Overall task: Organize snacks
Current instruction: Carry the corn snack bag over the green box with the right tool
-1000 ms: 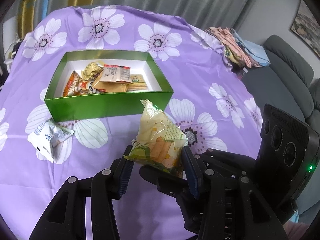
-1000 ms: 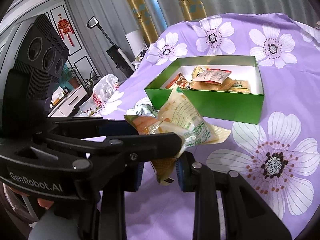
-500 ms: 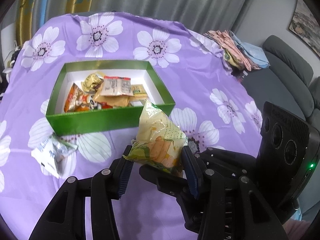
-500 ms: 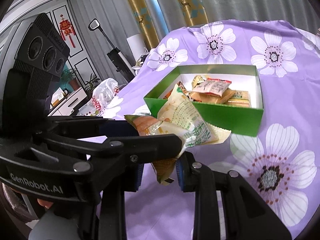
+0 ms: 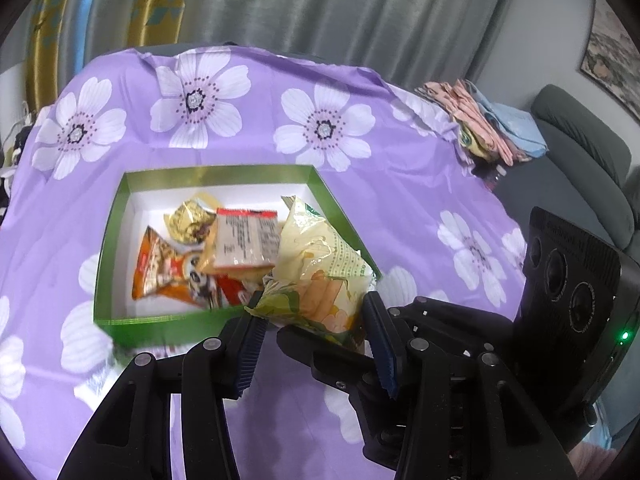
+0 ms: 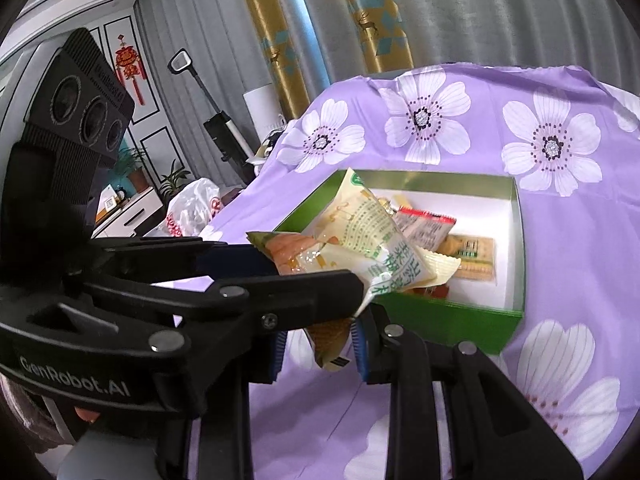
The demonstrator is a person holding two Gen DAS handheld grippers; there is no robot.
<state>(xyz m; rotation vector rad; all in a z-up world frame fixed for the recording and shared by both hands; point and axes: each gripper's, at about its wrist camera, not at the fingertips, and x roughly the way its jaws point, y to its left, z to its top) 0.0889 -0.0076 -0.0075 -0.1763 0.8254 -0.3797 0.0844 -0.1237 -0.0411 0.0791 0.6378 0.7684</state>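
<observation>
A puffy yellow-and-green plastic snack packet (image 5: 316,272) hung above the near wall of the green cardboard box (image 5: 120,216), pinched at its lower end by both the left gripper (image 5: 312,340) and the right gripper (image 6: 318,346). Light, soft and crinkly, it looked slippery, with contents likely to crush; the flat sealed seam seemed the safest hold.

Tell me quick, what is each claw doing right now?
Left claw: closed on the puffy yellow plastic snack bag.
Right claw: the same bag's lower corner hangs between its pads; whether it grips cannot be told.
</observation>
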